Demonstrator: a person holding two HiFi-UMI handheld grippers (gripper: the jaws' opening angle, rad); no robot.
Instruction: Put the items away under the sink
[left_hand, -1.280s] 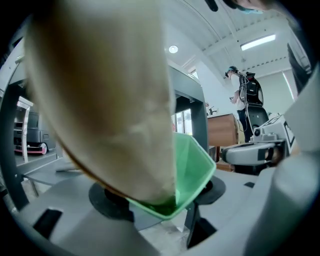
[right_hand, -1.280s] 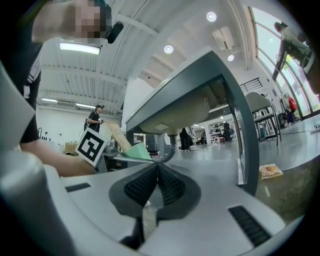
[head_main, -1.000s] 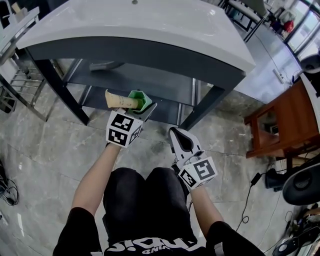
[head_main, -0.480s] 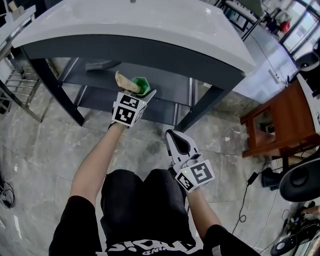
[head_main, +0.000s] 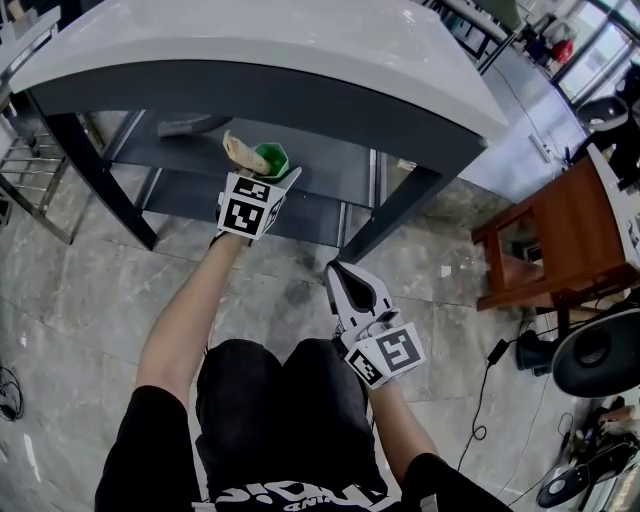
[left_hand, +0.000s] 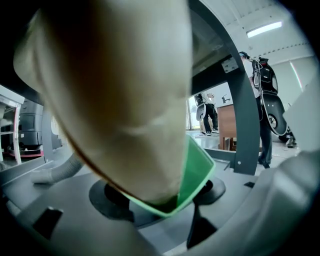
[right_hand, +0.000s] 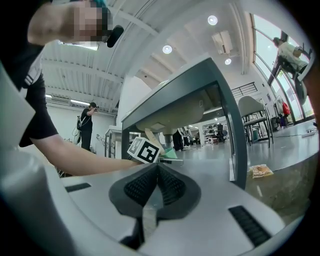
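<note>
Head view: beige tube (head_main: 237, 149) in green cup (head_main: 272, 158) in left claw (head_main: 276, 173); right claw (head_main: 337, 273) closed.

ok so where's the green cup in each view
Head view: green cup upper centre-left, held in the left gripper, just under the sink frame.
Left gripper view: low centre, green rim between the jaws, a beige roll standing in it.
Right gripper view: small, just left of centre, beside the left gripper's marker cube.
Shared landmark: the dark sink frame.
</note>
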